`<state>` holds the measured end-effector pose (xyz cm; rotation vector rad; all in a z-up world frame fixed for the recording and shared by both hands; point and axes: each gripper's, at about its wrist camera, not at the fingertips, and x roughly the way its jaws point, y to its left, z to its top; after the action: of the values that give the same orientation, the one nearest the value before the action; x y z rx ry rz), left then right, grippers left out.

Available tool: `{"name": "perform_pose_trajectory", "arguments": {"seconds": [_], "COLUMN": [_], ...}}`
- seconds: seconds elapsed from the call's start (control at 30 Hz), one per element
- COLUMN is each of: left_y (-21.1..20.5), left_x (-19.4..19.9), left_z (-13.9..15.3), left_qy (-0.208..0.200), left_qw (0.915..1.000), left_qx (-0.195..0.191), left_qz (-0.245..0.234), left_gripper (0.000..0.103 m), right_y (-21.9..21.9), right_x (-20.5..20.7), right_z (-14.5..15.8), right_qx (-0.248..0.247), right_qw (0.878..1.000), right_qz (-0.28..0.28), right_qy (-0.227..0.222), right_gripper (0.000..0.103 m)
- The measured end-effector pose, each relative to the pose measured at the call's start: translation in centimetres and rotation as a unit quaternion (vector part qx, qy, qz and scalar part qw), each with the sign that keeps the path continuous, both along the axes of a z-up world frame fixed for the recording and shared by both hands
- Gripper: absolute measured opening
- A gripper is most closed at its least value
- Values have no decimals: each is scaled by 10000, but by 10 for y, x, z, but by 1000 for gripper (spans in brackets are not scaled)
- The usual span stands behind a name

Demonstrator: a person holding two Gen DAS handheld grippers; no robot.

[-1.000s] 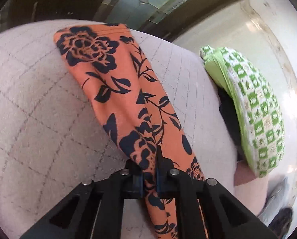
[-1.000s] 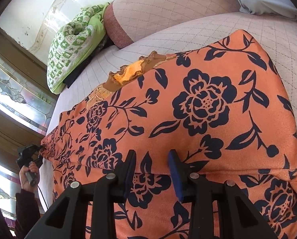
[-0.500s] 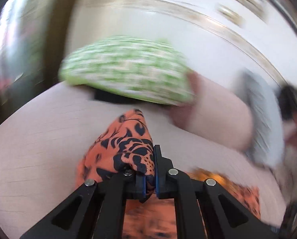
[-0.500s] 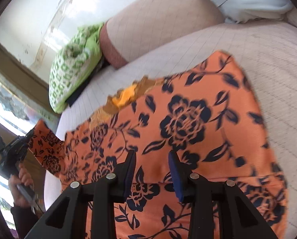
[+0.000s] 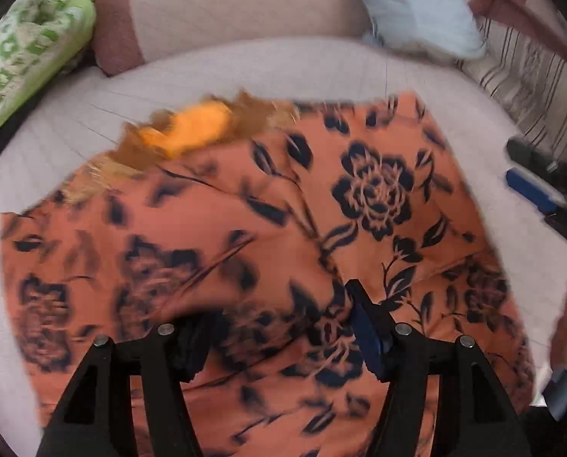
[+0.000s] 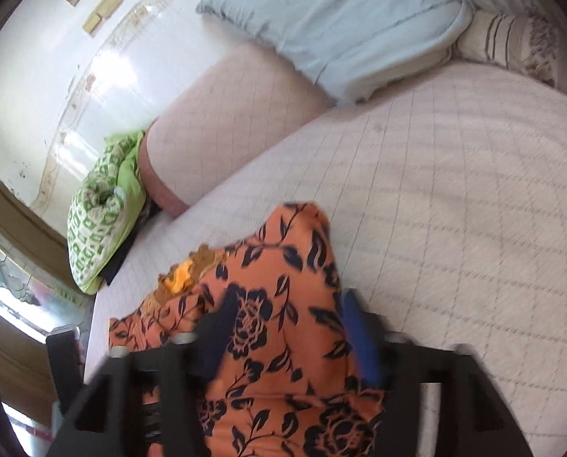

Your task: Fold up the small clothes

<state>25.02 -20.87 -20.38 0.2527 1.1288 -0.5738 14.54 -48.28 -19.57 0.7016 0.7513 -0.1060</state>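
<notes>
An orange garment with a dark floral print (image 5: 268,228) lies folded over itself on the pale quilted bed (image 5: 245,64), with a yellow and brown collar patch (image 5: 192,129) at its far edge. My left gripper (image 5: 279,327) hangs open just above the cloth, holding nothing. My right gripper shows at the right edge of the left wrist view (image 5: 542,190). In the right wrist view the garment (image 6: 275,316) lies between the open fingers of my right gripper (image 6: 287,335), a raised fold reaching past the fingertips.
A pink bolster (image 6: 222,122), a pale blue pillow (image 6: 329,19) and striped cushions (image 6: 511,38) line the far side of the bed. A green patterned bundle (image 6: 96,221) lies at the left. A wall and a window frame stand behind.
My left gripper carried its end of the garment over onto the rest, then opened and let go. My right gripper opened wider and drew back toward the garment's right edge.
</notes>
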Motion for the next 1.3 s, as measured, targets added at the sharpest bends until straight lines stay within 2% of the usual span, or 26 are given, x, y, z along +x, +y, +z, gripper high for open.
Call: {"name": "perform_pose_trajectory", "arguments": {"seconds": [0.07, 0.13, 0.2, 0.27, 0.37, 0.47, 0.5, 0.6, 0.67, 0.8, 0.87, 0.9, 0.93, 0.97, 1.0, 1.03, 1.1, 1.13, 1.2, 1.23, 1.27, 1.3], "left_y": [30, 62, 97, 125, 166, 183, 186, 193, 204, 211, 217, 219, 220, 221, 223, 223, 221, 222, 220, 222, 223, 223], "left_x": [5, 10, 19, 38, 60, 63, 63, 64, 65, 67, 62, 60, 60, 60, 58, 59, 50, 50, 55, 57, 56, 56], "left_z": [31, 55, 69, 65, 31, 1, -5, -23, -28, -29, -27, -27, -30, -28, -26, -24, -28, -27, -28, -28, -29, -29], "left_qy": [-59, -205, -542, -752, -399, 10, 45, 41, 161, 223, 217, 216, 211, 207, 209, 215, 217, 226, 245, 250, 252, 250], "left_qw": [9986, 9969, 9944, 9897, 9789, 9782, 9783, 9779, 9790, 9804, 9806, 9806, 9807, 9806, 9803, 9801, 9799, 9798, 9795, 9796, 9797, 9797], "left_qx": [-519, -741, -631, -324, 184, 355, 433, 758, 484, 397, 363, 360, 361, 356, 347, 336, 305, 288, 269, 265, 265, 263], "left_qz": [-23, 164, 657, 1174, 1994, 2047, 2026, 1946, 1975, 1917, 1916, 1914, 1910, 1916, 1931, 1947, 1961, 1968, 1979, 1978, 1971, 1970], "left_gripper": [68, 75, 78, 79, 77, 77, 77, 80, 80, 80, 80, 80, 80, 80, 80, 80, 80, 80, 80, 80, 80, 80], "right_y": [5, 14, 33, 60, 114, 173, 192, 228, 244, 275, 280, 283, 282, 282, 280, 274, 244, 219, 155, 125, 88, 56], "right_x": [1, 4, 9, 12, 19, 25, 27, 30, 33, 43, 46, 51, 56, 57, 61, 65, 68, 70, 68, 64, 57, 49], "right_z": [5, 10, 15, 19, 26, 30, 28, 20, 10, -15, -26, -31, -33, -32, -30, -25, -7, 2, 9, 5, -7, -24], "right_qx": [41, 50, 3, -156, -692, -1733, -2163, -2910, -3318, -4456, -4907, -5039, -5014, -4905, -4749, -4587, -3804, -3217, -2020, -1487, -722, 167], "right_qw": [9997, 9989, 9966, 9921, 9774, 9477, 9334, 9010, 8845, 8342, 8152, 8125, 8173, 8248, 8360, 8502, 9005, 9300, 9744, 9871, 9970, 9987], "right_qz": [201, 420, 763, 1180, 1926, 2628, 2826, 3195, 3265, 3249, 3076, 2931, 2839, 2812, 2750, 2583, 2107, 1773, 989, 599, 146, -163], "right_qy": [-114, -219, -322, -398, -523, -518, -462, -386, -301, -58, -29, 11, 63, 52, 60, 94, -101, -118, -60, 42, 248, 453], "right_gripper": [65, 65, 65, 65, 65, 66, 66, 66, 66, 66, 66, 66, 64, 57, 28, 19, 17, 15, 14, 14, 13, 15]}}
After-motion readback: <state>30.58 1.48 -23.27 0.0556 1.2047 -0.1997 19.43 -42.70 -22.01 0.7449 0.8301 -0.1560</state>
